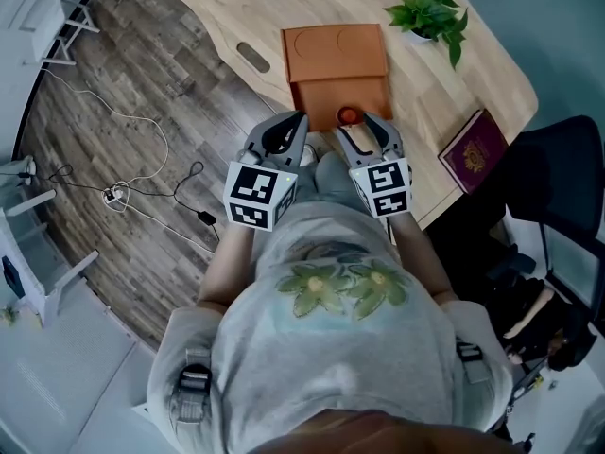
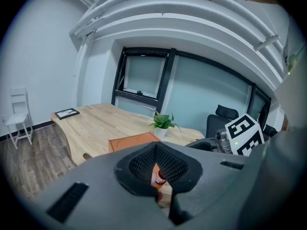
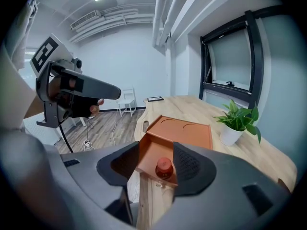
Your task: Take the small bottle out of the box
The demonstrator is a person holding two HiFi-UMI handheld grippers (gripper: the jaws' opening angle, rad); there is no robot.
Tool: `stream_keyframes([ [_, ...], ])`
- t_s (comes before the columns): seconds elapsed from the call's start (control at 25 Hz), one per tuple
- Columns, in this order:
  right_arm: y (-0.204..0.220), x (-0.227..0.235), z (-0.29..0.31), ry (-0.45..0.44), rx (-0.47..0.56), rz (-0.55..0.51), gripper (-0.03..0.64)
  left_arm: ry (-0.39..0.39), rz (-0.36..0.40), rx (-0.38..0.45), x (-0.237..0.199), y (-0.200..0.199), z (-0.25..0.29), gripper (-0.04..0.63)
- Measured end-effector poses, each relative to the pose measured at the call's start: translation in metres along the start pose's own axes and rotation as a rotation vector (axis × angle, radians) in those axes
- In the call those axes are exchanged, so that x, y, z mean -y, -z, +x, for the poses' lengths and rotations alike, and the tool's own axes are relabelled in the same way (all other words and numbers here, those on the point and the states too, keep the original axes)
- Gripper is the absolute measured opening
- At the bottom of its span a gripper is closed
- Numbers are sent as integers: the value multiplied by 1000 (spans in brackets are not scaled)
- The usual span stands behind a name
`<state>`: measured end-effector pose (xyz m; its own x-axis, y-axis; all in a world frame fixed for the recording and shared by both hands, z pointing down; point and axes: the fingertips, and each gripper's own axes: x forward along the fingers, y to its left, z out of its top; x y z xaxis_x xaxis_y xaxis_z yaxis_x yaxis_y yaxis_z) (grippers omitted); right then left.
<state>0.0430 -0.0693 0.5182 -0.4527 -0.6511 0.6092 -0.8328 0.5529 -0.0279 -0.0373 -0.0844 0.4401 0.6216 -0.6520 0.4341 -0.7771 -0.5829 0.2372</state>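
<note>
An open orange box (image 1: 340, 93) lies on the wooden table (image 1: 236, 8), its lid (image 1: 335, 50) folded flat behind it. Inside, at the box's near edge, stands the small bottle with a red cap (image 1: 349, 115). In the right gripper view the bottle (image 3: 164, 168) shows a little ahead, between the spread jaws of my right gripper (image 3: 157, 158), which is open and touches nothing. My left gripper (image 1: 295, 127) hovers left of the box, shut and empty. Through a slit between its pads the left gripper view catches the bottle (image 2: 160, 177).
A potted plant (image 1: 430, 12) stands at the table's far right, and a maroon booklet (image 1: 473, 149) lies near the right edge. A black office chair (image 1: 558, 187) is to the right. Cables (image 1: 123, 192) trail over the wood floor on the left.
</note>
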Motion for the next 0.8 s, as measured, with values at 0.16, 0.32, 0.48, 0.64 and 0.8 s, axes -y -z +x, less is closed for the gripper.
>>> stream_keyframes([
  [0.16,12,4,9,12,-31,6,193,17,-17,-22,0,10,5,6],
  [0.32,22,4,16,10,-68,21,196,29,-29,-34,-1,15,10,6],
  [0.48,30,6,23,14,-95,26,198,40,-30,-44,-2,18,17,6],
  [0.64,40,7,29,12,-123,41,199,49,-32,-57,-1,22,22,6],
  [0.8,50,10,34,15,-148,47,201,54,-38,-67,0,28,25,6],
])
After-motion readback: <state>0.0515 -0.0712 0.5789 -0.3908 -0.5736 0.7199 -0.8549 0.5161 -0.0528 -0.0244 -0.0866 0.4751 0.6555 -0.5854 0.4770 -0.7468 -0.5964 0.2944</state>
